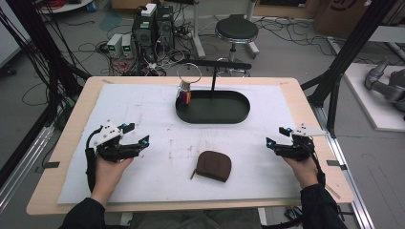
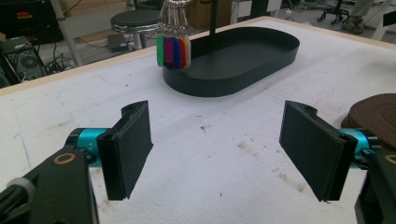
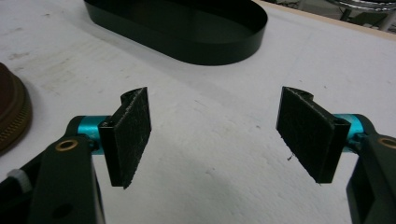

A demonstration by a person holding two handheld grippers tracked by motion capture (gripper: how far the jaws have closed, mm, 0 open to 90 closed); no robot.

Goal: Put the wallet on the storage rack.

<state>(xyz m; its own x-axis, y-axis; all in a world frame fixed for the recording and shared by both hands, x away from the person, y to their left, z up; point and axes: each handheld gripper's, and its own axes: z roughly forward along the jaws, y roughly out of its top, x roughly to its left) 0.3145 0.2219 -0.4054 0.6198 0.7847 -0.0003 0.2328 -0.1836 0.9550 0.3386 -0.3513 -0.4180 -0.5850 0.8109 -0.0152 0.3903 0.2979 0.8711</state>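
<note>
A pale wooden surface (image 1: 57,157) carries a white foam mat (image 1: 143,114) that covers most of it. Toward the far side of the mat sits a black oval metal tray (image 1: 239,112) with an upright post, and a bunch of coloured plastic key tags on a metal ring (image 1: 185,95) hangs at the tray's left end. Near the front, between the two hands, a small brown zippered leather pouch (image 1: 213,165) lies flat on the mat — well apart from both. The left gripper (image 1: 136,134) hovers over the mat's left side, fingers (image 2: 128,144) spread wide and empty; the right gripper (image 1: 277,137) does likewise at the right — fingers (image 3: 128,133) wide, holding nothing.
</note>
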